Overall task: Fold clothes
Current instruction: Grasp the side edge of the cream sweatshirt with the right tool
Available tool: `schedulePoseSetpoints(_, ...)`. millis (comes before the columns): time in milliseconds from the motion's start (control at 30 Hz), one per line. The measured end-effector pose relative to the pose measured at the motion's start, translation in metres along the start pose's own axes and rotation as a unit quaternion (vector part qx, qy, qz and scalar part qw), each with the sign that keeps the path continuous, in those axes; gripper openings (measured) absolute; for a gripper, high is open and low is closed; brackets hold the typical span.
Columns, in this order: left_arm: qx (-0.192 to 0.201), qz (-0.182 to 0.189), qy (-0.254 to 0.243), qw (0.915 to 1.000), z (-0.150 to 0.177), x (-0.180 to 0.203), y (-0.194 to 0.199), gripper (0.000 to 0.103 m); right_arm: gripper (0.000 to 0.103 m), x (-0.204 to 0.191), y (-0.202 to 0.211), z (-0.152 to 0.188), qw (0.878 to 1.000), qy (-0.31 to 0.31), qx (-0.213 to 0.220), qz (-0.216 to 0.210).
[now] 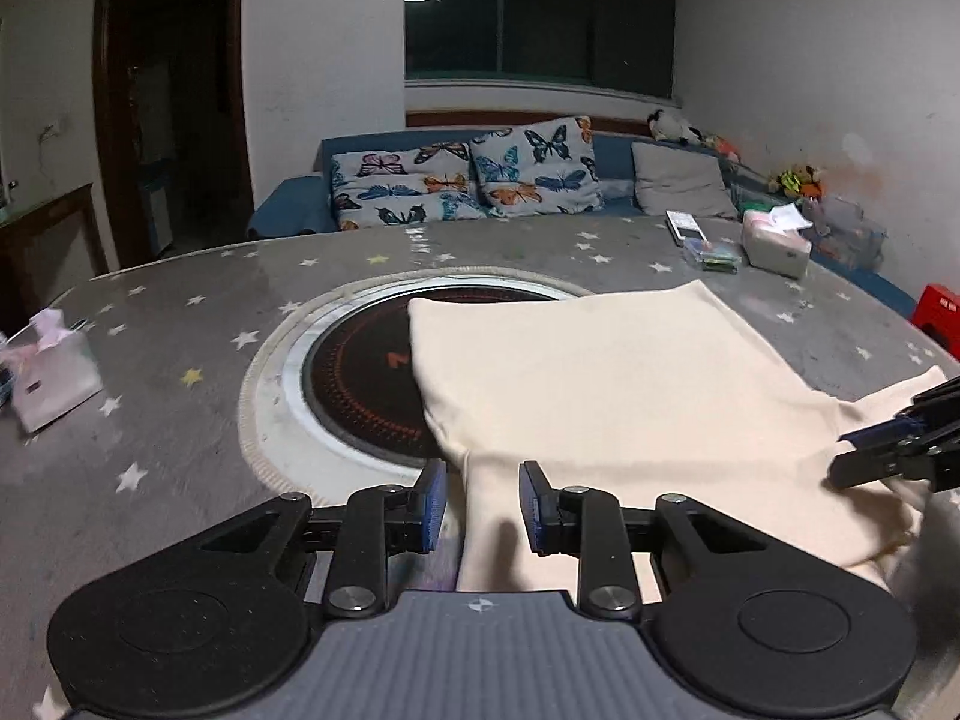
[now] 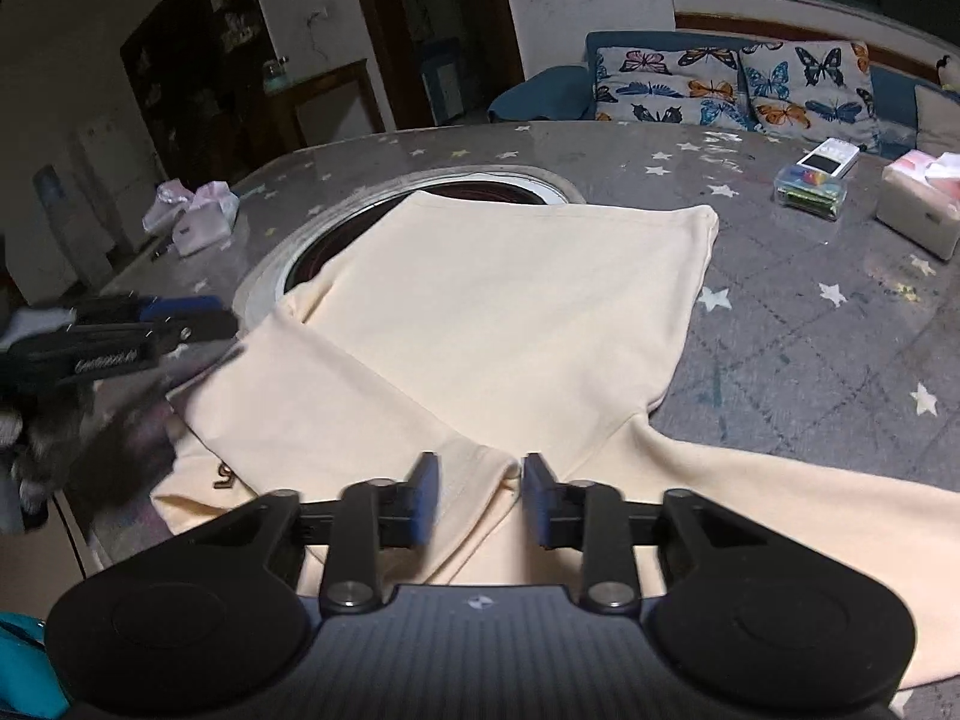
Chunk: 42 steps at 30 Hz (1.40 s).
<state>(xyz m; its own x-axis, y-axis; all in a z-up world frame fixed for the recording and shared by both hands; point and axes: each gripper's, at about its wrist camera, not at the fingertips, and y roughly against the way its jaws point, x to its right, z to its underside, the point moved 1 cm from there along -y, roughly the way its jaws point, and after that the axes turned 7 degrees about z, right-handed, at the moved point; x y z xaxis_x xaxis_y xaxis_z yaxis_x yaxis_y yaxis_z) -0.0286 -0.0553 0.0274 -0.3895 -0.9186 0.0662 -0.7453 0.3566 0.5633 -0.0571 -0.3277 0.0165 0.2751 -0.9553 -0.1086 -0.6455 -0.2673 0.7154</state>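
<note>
A cream garment (image 1: 606,384) lies partly folded on the grey star-patterned table (image 1: 180,324), covering the right half of a round inset cooktop (image 1: 360,384). My left gripper (image 1: 483,504) is open at the garment's near edge, with a ridge of cloth lying in the gap between its fingers. In the right wrist view the same garment (image 2: 510,312) shows a sleeve folded across it. My right gripper (image 2: 480,498) is open over the sleeve's hem, cloth between its blue pads. Each gripper shows in the other's view: the right gripper (image 1: 888,456) and the left gripper (image 2: 150,324).
A tissue box (image 1: 777,243), a clear plastic box (image 1: 714,255) and a white device (image 1: 684,225) stand at the table's far right. A pink-white bag (image 1: 51,372) sits at the left edge. Behind is a sofa with butterfly pillows (image 1: 468,180); a red stool (image 1: 939,315) stands right.
</note>
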Motion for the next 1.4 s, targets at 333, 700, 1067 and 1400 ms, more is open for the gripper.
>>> schedulePoseSetpoints(333, 0.007, 0.029, -0.063, 0.9976, -0.001, 0.001, -0.017, 0.030, 0.010, -0.001, 0.002, -0.011, 1.000, 0.016, 0.005, 0.010)
schedulePoseSetpoints(700, -0.015, 0.047, -0.088, 0.9949, 0.002, -0.008, -0.032, 0.026, 0.015, 0.004, -0.006, -0.008, 1.000, 0.013, -0.014, 0.005)
schedulePoseSetpoints(1067, 0.024, 0.027, 0.015, 0.9992, 0.005, -0.029, -0.016, 0.012, 0.007, -0.008, 0.011, -0.025, 0.997, 0.039, 0.056, 0.020)
schedulePoseSetpoints(1400, 0.022, 0.017, 0.047, 0.9985, 0.004, -0.030, -0.009, 0.017, 0.010, -0.001, 0.001, -0.021, 0.998, 0.028, 0.040, 0.036)
